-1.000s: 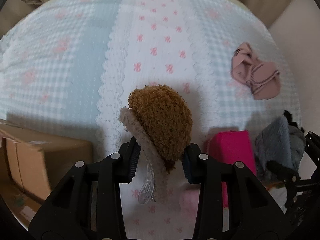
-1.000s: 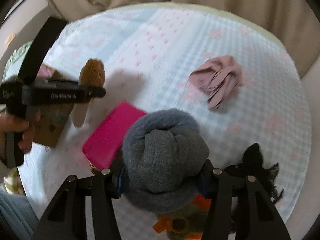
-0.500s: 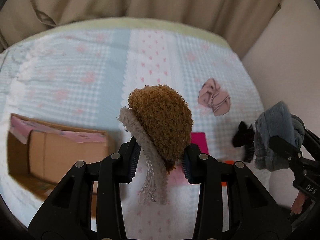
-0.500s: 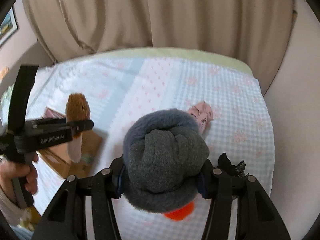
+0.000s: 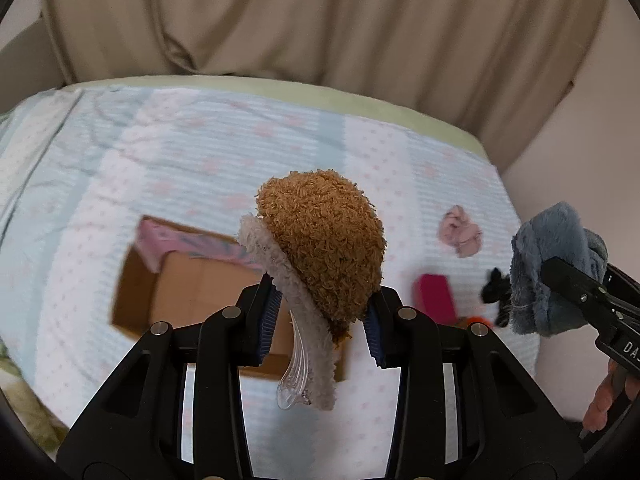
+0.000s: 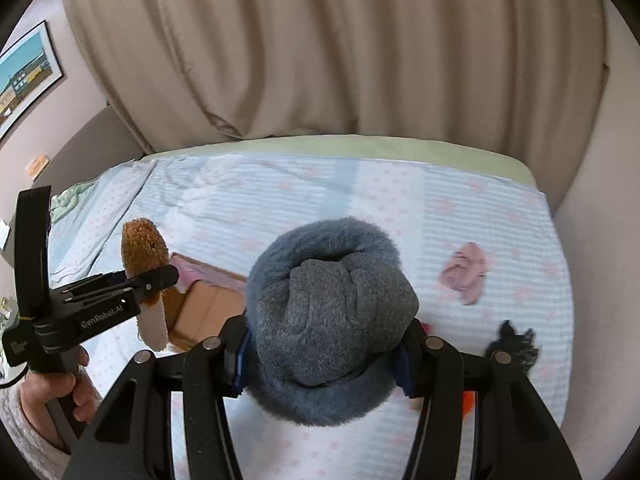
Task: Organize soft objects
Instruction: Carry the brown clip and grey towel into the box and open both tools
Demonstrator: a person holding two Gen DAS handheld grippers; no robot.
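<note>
My left gripper (image 5: 322,322) is shut on a fuzzy brown and cream plush piece (image 5: 320,256) with a clear plastic clip, held high above the bed. It also shows in the right wrist view (image 6: 144,256). My right gripper (image 6: 322,354) is shut on a rolled grey fleece bundle (image 6: 330,316), also seen at the right in the left wrist view (image 5: 552,272). An open cardboard box (image 5: 188,284) with a pink lining lies on the bed below the left gripper.
On the patterned bedspread (image 5: 200,152) lie a pink cloth (image 5: 460,232), a magenta block (image 5: 434,296), a black fabric piece (image 6: 514,342) and something orange (image 6: 468,402). Beige curtains (image 6: 320,48) hang behind the bed. A wall stands at the right.
Both grippers have risen and tilted up with their loads, so the bed looks farther away. The cardboard box has come into fuller view below the left gripper.
</note>
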